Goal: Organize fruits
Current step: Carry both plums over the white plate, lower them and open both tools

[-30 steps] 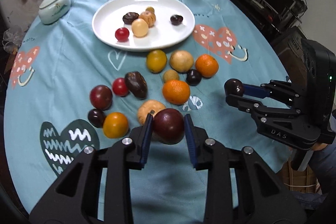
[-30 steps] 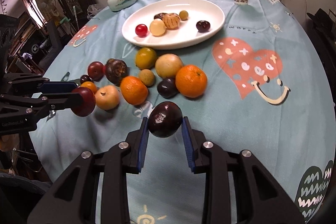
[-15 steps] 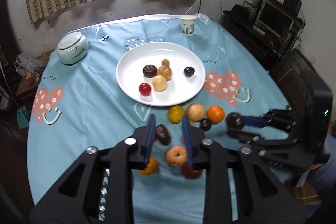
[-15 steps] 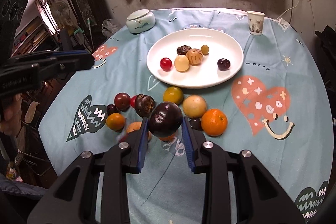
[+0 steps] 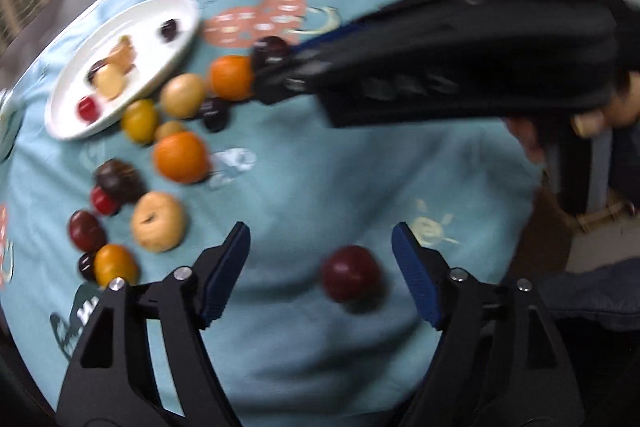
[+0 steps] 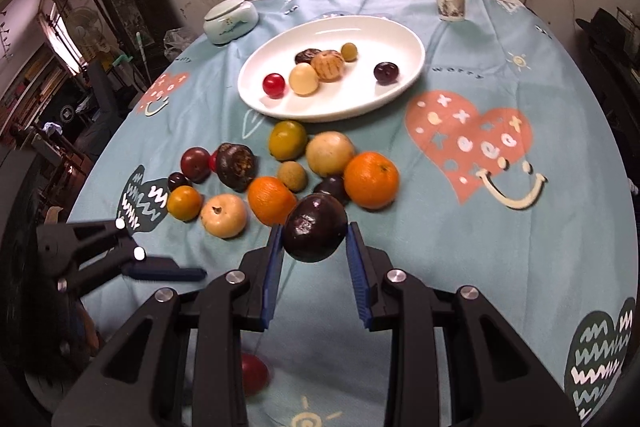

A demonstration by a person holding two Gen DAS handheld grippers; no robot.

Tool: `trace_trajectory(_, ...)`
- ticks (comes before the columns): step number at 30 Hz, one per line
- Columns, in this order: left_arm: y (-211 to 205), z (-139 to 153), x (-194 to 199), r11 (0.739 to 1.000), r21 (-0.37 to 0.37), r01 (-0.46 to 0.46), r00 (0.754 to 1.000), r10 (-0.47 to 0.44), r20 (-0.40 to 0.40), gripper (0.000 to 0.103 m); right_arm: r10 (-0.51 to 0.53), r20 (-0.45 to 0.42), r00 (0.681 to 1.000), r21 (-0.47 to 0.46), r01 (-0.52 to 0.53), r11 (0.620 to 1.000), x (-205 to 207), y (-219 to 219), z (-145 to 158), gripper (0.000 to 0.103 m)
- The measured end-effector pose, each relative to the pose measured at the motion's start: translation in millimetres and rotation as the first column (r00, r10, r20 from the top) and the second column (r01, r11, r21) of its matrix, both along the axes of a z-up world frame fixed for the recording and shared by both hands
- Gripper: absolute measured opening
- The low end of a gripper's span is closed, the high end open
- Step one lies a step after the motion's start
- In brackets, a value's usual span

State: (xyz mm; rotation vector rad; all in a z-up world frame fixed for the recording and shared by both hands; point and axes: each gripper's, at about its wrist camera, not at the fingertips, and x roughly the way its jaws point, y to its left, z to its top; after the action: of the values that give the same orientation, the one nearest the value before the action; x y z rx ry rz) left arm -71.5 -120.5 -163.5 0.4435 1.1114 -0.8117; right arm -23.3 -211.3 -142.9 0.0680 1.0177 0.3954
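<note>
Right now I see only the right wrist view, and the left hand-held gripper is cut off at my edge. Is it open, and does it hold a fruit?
Observer: In the left wrist view the left hand-held gripper is wide open and grips nothing.
Operator: Something red shows under my gripper body. What is it?
Observer: A dark red fruit, blurred, apparently on the blue tablecloth. It is inside the open gap, nearer the right finger, and touches neither finger.
Operator: How does my own fruit look from there?
Observer: From the side, the dark purple fruit sits at the very tips of the right hand-held gripper.
</note>
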Motion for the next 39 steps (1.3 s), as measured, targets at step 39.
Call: trace_trajectory(39, 81, 95, 240, 0.794, -0.127, -0.594, 0.763, 0.607, 0.223, 0.039, 0.048, 0.204, 0.978, 0.02, -0.053, 0.998, 163, 20, 73, 0.032)
